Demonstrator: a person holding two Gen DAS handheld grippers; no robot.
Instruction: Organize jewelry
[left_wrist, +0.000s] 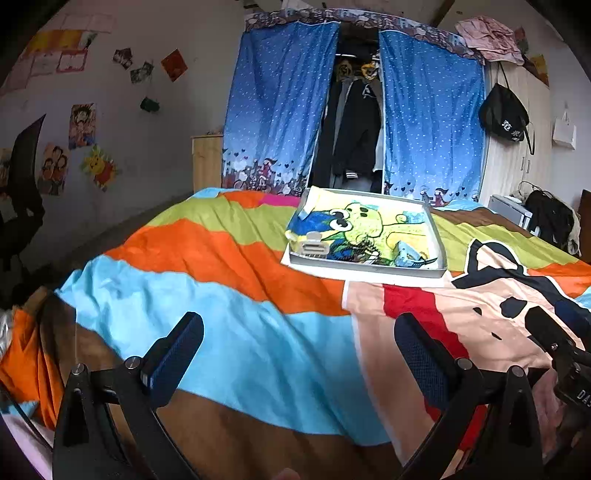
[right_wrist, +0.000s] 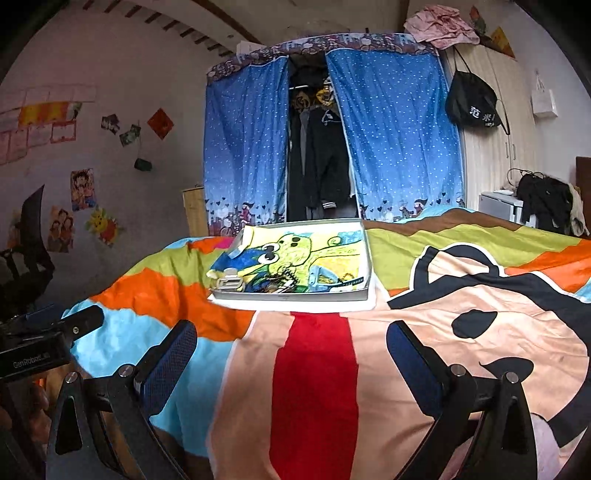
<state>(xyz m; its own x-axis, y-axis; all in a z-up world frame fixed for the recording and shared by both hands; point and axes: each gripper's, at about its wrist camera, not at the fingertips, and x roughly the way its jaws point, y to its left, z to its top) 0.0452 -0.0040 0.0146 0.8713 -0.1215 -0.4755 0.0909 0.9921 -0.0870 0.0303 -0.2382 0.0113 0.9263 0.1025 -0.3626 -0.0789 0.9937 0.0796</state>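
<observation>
The shallow grey tray (left_wrist: 369, 271), lined with a crayon drawing, sits well ahead on the soft, rumpled bedspread (left_wrist: 236, 332); pressing its rim could tip it and scatter the small jewelry (right_wrist: 280, 282) and hair clip (left_wrist: 314, 248) along its near edge. Left gripper (left_wrist: 299, 350) and right gripper (right_wrist: 291, 350) both hover with fingers spread, empty

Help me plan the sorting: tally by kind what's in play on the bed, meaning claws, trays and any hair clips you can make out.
Claws: 2, the left claw and the right claw, both open
Trays: 1, the tray
Hair clips: 1, the hair clip in the tray's near left corner
Total: 4; the other small pieces in the tray are too tangled to count.
</observation>
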